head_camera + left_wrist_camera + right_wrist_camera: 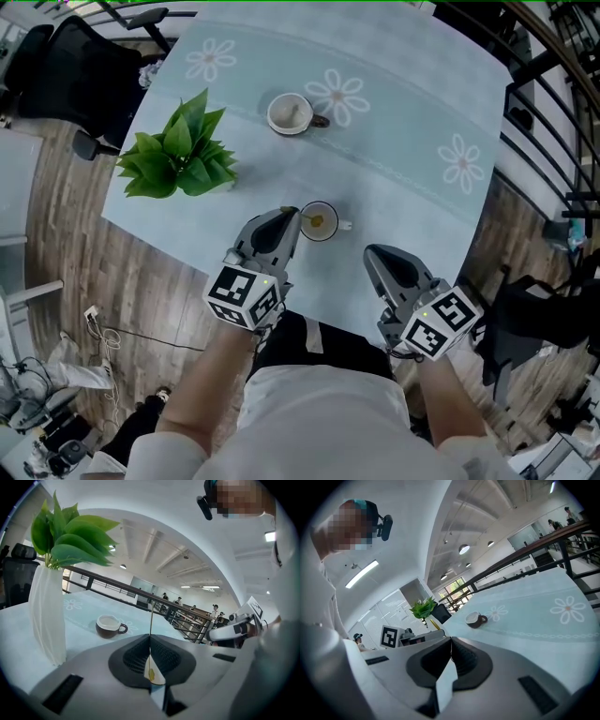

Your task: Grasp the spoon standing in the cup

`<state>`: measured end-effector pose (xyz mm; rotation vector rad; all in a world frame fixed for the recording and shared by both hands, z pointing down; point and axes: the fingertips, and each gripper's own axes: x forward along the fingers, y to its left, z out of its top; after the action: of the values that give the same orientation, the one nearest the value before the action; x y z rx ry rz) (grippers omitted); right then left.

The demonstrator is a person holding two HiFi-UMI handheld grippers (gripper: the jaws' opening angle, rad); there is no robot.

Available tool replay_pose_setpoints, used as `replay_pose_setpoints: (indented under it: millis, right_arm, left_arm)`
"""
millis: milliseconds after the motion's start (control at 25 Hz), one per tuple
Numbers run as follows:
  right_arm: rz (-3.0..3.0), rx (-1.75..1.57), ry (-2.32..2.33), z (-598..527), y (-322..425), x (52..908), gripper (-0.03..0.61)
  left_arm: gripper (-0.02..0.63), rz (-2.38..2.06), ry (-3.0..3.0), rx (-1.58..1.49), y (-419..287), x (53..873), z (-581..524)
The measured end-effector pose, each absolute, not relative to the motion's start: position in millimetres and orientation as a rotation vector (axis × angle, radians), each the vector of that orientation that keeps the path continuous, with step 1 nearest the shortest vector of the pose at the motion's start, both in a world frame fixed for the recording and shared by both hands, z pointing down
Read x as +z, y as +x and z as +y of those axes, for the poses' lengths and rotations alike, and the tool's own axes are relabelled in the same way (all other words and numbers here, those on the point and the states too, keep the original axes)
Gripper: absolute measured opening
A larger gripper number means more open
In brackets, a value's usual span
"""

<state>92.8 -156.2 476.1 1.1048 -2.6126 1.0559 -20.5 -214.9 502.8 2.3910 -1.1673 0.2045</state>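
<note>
Spoon [150, 618] clamped in left hand-held gripper [292, 215] | handle mostly hidden between jaws | right hand-held gripper [371, 251] closed, empty

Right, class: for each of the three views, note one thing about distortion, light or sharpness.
Head view: even light, no hard shadows, table edges bowed. Left gripper view: fisheye with a dark round border, railing curved, thin spoon handle sharp in the shut left gripper. Right gripper view: same fisheye, ceiling lamp glaring, brown cup small but clear.
</note>
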Motion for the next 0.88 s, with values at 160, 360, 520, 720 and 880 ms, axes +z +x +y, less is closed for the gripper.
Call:
replay_pose_setpoints:
  millis: [160, 360, 520, 720, 880]
  right_arm:
    - [-2.629, 1.033, 1.127, -157, 91, 463, 0.021]
    - [-2.654, 0.994, 1.148, -160, 89, 448, 0.021]
    - [-2.674, 0.965, 1.166, -163, 85, 433, 0.021]
    - [-2.693, 0.922, 1.192, -164, 83, 416, 0.021]
    - [-2.704, 0.89, 1.213, -164, 82, 403, 0.021]
  left_arm:
    - [0.023, -1.167, 2.42, 0.179, -24, 480, -213]
    - [0.023, -1.17, 2.463, 0.141, -28, 450, -214]
    - [0.023, -1.17, 2.488, 0.108, -33, 425, -213]
    - [0.023, -1.165, 2.529, 0.061, -37, 395, -210]
    - [0.023, -1.16, 2.551, 0.041, -41, 380, -209]
